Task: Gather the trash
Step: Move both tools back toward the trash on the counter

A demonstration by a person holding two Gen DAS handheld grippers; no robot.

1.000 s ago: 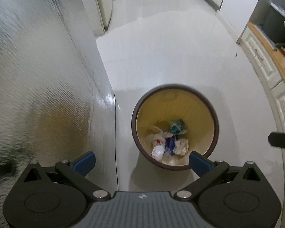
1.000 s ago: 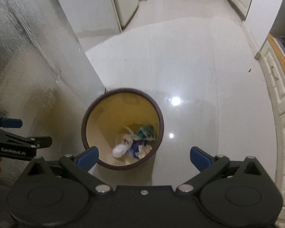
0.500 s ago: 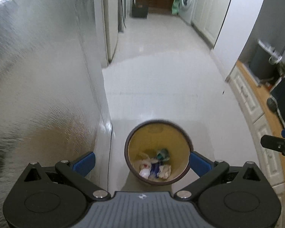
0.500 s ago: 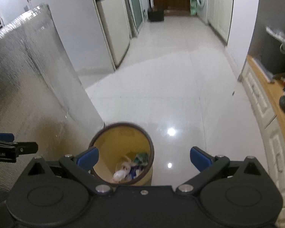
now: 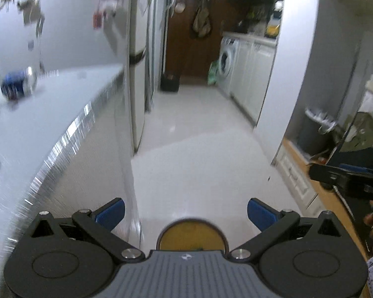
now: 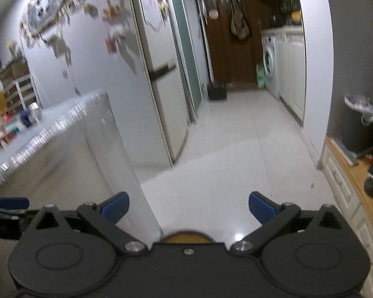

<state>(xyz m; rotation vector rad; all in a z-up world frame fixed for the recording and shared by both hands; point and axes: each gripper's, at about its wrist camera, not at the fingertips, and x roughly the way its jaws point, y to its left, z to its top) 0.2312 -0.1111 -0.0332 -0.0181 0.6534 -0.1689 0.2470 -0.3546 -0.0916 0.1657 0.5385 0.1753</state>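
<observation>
The brown-rimmed yellow trash bin (image 5: 192,231) stands on the white floor beside the counter, only its far rim showing past my left gripper's body. In the right wrist view just a sliver of the trash bin (image 6: 186,236) shows. My left gripper (image 5: 185,211) is open with nothing between its blue fingertips, held high above the bin. My right gripper (image 6: 189,208) is open and empty too. The bin's contents are hidden. On the counter top (image 5: 62,99) at the left lie a blurred blue can (image 5: 17,84) and small items (image 6: 15,126).
A silver-fronted counter (image 6: 69,154) fills the left. A fridge (image 6: 161,74) stands behind it, a corridor leads to a washing machine (image 5: 226,62) and a brown door. Low white cabinets (image 6: 340,181) with a wooden top run along the right, with a grey bin (image 6: 358,129).
Both grippers have risen and tilted up from looking down into the bin. The bin slid to the bottom edge and the counter top and corridor came into view. Both jaws stayed open.
</observation>
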